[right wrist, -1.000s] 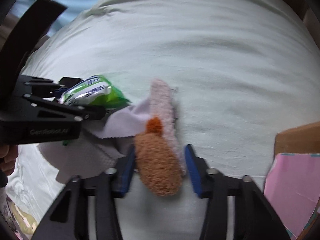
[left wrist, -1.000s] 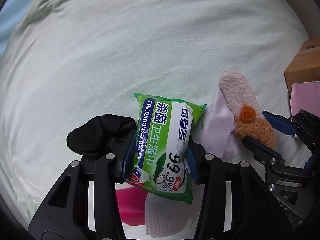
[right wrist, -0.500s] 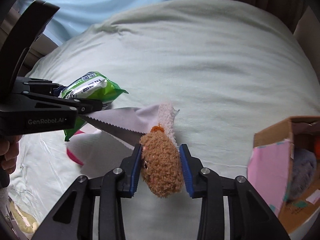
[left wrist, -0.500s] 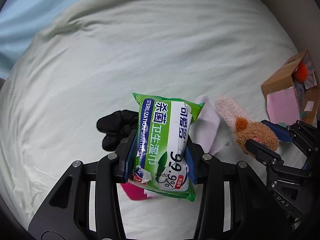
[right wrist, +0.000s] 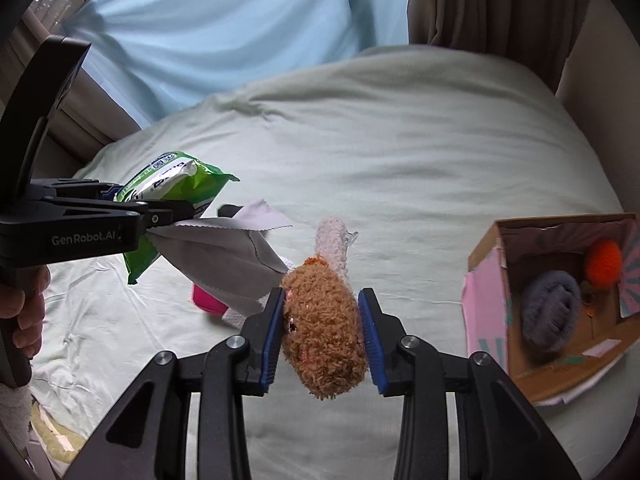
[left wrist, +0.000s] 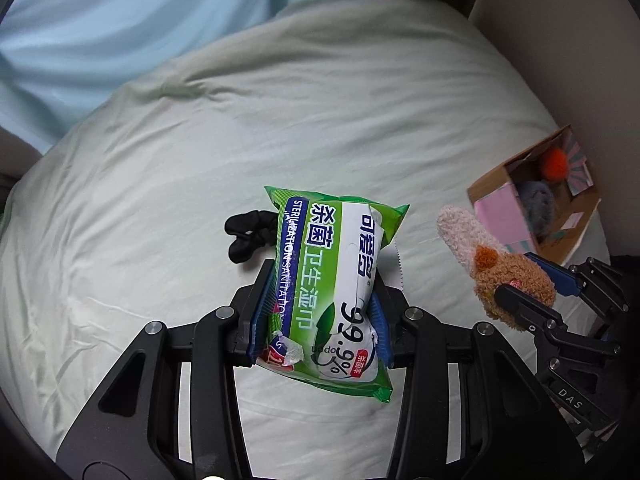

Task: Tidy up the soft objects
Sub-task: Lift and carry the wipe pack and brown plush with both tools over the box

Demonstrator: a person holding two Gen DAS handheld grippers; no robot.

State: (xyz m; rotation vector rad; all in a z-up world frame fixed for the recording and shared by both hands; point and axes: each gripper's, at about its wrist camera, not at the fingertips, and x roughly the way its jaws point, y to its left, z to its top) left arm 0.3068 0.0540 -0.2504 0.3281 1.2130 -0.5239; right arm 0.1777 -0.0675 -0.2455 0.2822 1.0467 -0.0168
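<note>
My left tongs (left wrist: 320, 320) are clamped on the green wet-wipe pack (left wrist: 332, 280), which stands up between the blue pads, held above the bed (left wrist: 200, 160). From the right wrist view a grey cloth (right wrist: 224, 256) hangs from those same tongs, pinched at its upper corner beside the pack; it drapes down toward my right tongs (right wrist: 322, 320). Those are closed on the brown fuzzy sock (right wrist: 324, 320), its pale pink end (right wrist: 334, 240) pointing away from me past the fingertips. Beyond and left of the left tongs, a black fabric item (left wrist: 248, 232) lies bunched on the bedsheet. Below the hanging cloth, left of the right tongs, a bit of bright pink (right wrist: 206, 304) and some white material lie on the bed; I cannot tell what they are. Off to the right of the right tongs sits an open cardboard box (right wrist: 560, 376), holding a grey fuzzy item (right wrist: 550, 308) and an orange fluffy one (right wrist: 602, 264).
</note>
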